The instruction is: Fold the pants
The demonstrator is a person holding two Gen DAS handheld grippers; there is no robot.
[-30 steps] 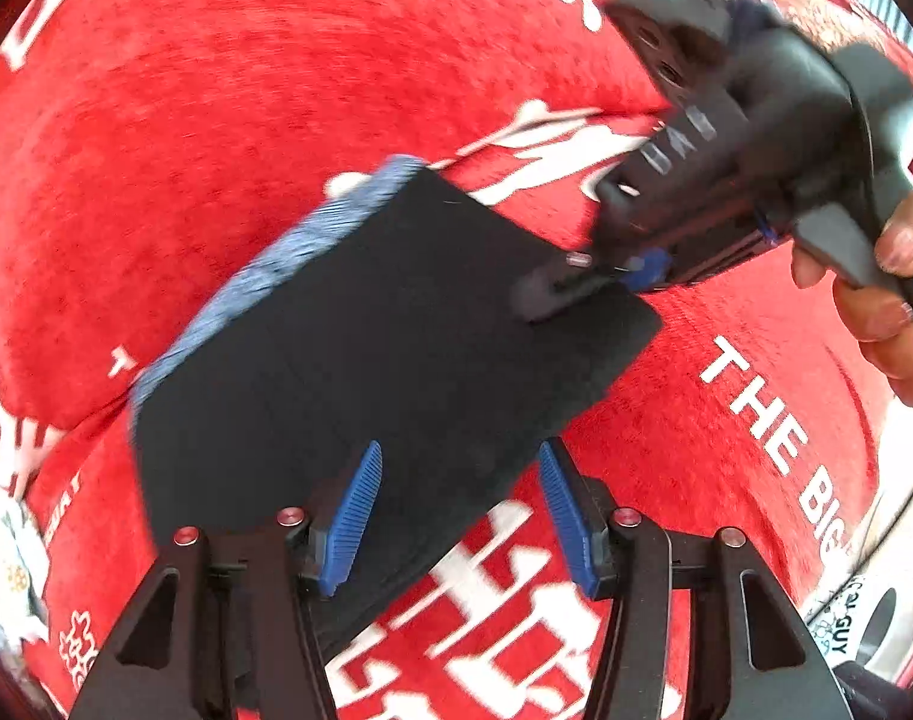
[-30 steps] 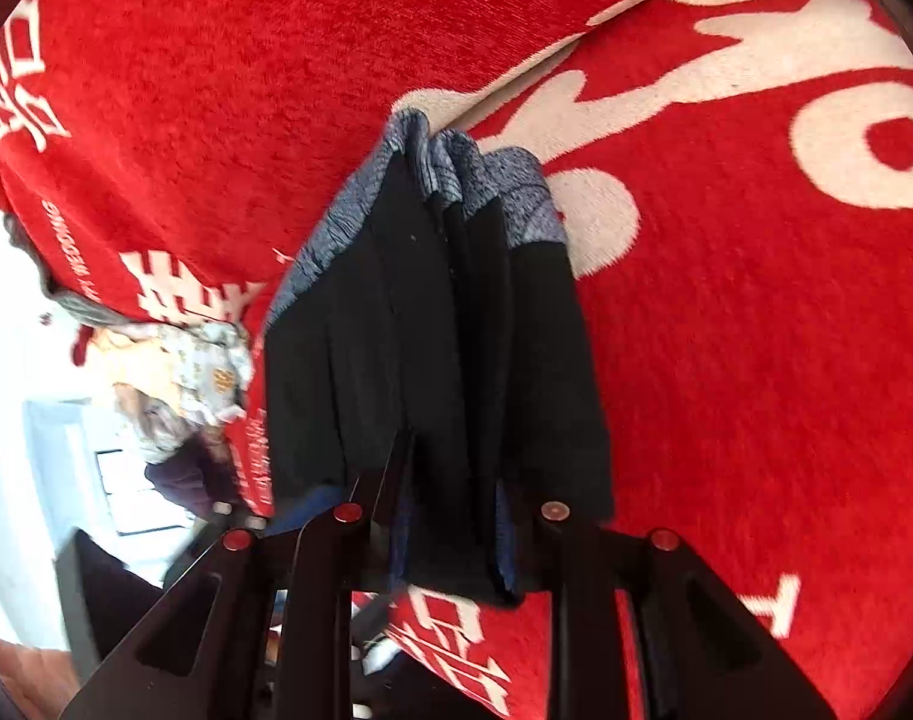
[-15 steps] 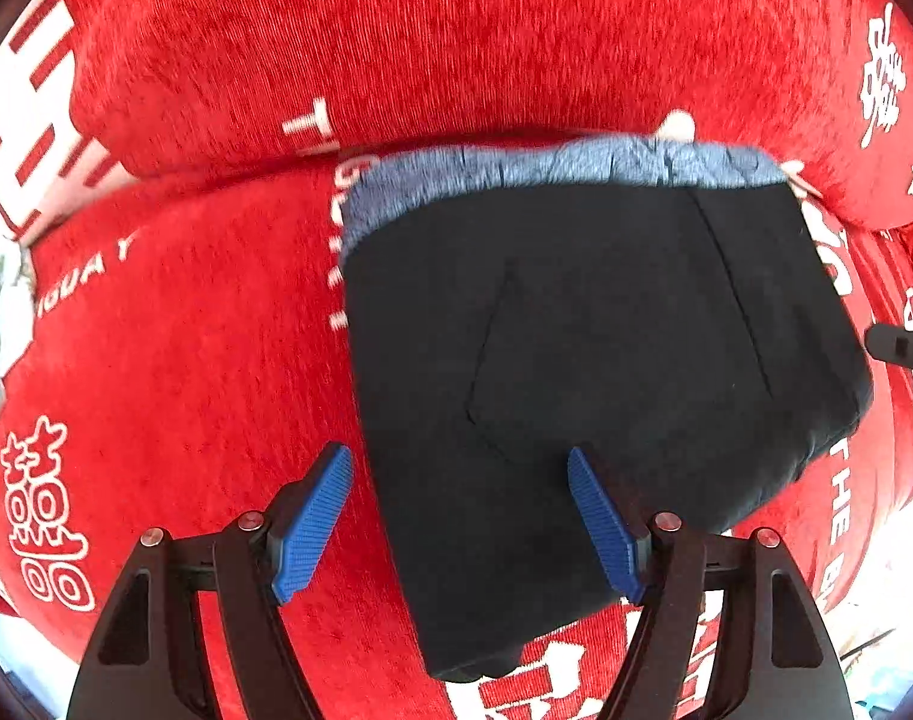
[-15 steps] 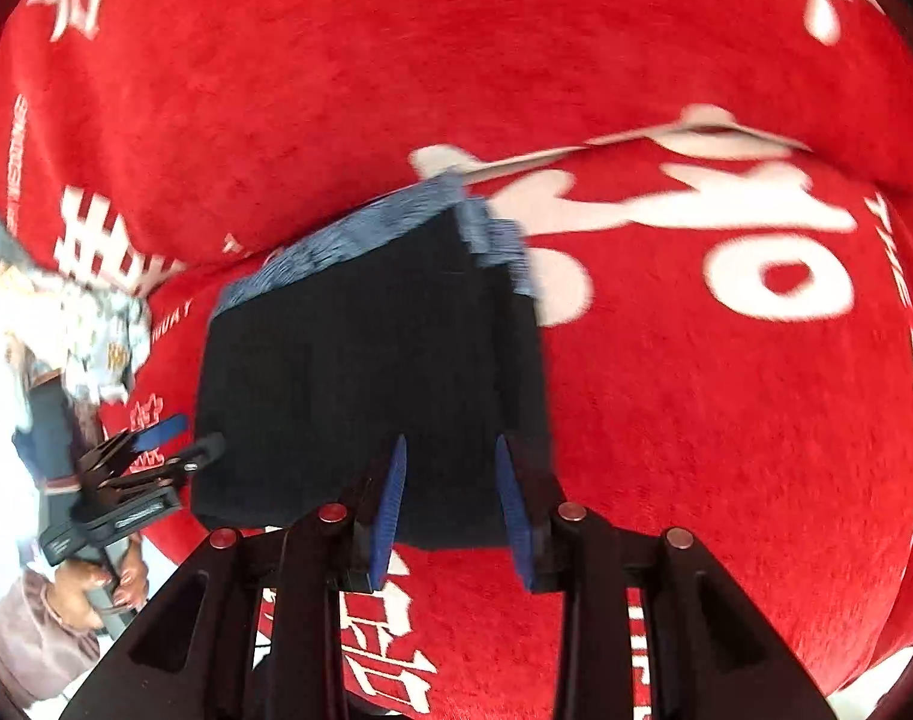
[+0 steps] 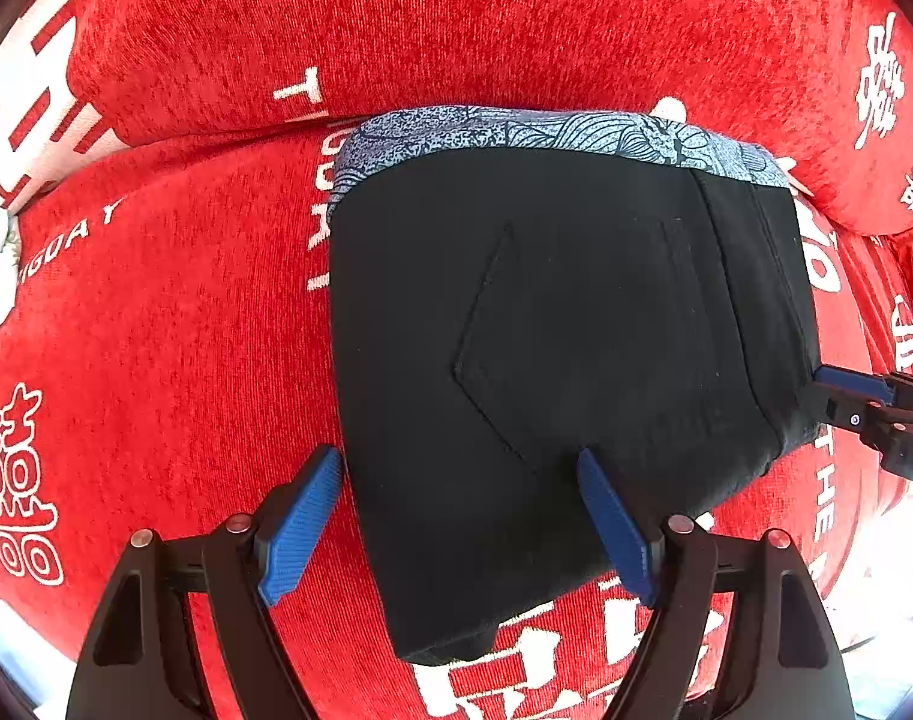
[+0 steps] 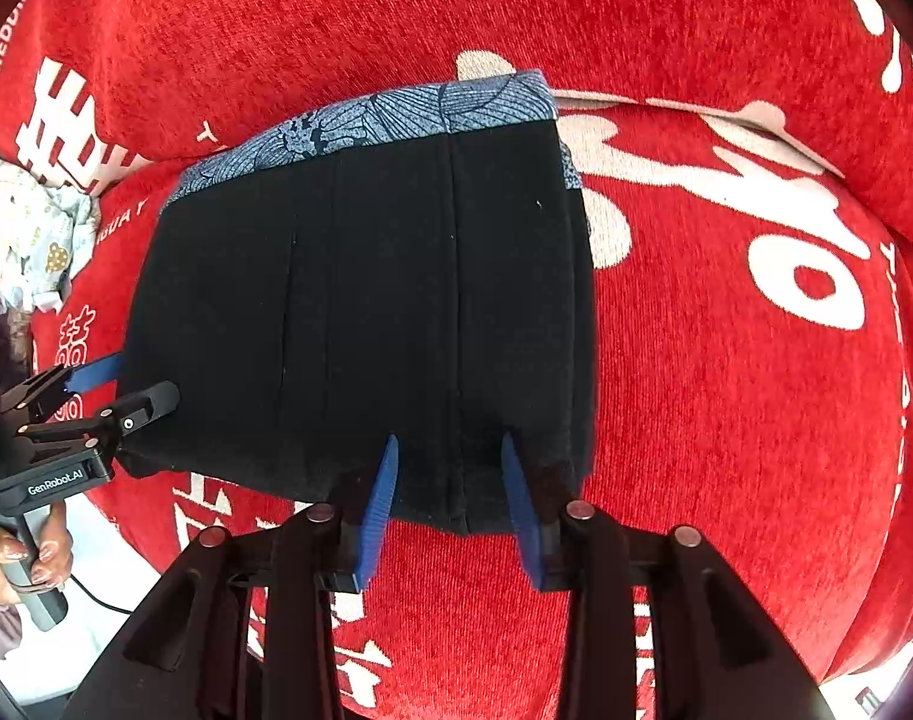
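Left gripper (image 5: 459, 519) over folded black pants (image 5: 564, 360)

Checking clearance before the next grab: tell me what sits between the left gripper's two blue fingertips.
In the left wrist view, the left gripper is open, and the near edge of the folded black pants fills most of the gap, with red blanket at the left.

Both hand-held grippers, left (image 5: 459, 516) and right (image 6: 450, 501), gape empty.
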